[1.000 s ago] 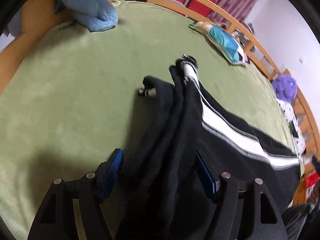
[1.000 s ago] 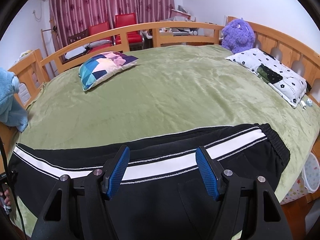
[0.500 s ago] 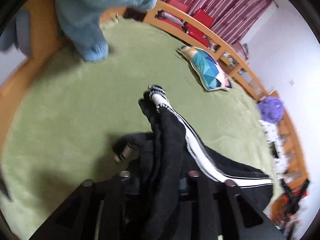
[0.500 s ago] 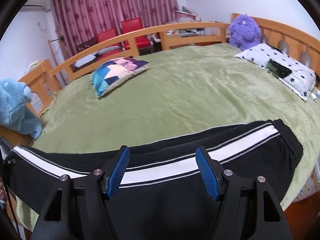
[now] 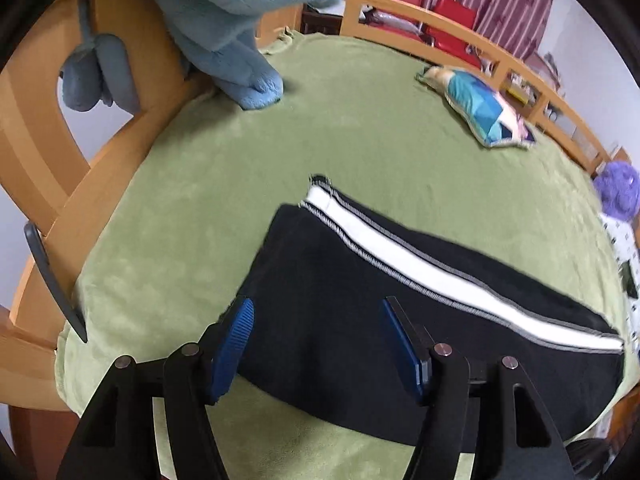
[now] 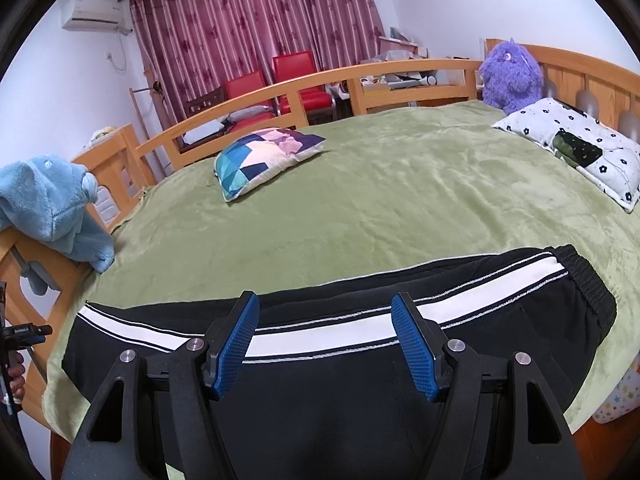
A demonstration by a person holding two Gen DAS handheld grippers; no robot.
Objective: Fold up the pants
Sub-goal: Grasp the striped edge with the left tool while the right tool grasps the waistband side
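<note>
Black pants (image 5: 344, 280) with a white side stripe lie flat on the green bed (image 5: 240, 160), legs stacked, cuffs at the left end. My left gripper (image 5: 318, 322) is open and empty, hovering over the cuff end. In the right wrist view the pants (image 6: 360, 360) stretch across the near bed edge, with the elastic waistband (image 6: 592, 280) at the right. My right gripper (image 6: 324, 322) is open and empty above the middle of the pants.
A blue plush toy (image 5: 236, 20) hangs on the wooden bed rail (image 5: 80, 152) at the left. A patchwork pillow (image 6: 264, 156) lies mid-bed. A purple plush (image 6: 510, 76) and a flowered pillow (image 6: 576, 144) sit at the right. Red chairs and curtains stand behind.
My left gripper held the bunched pant legs lifted half a second ago; now it has opened and the legs lie flat on the bed. My right gripper has stayed open, tilting up slightly.
</note>
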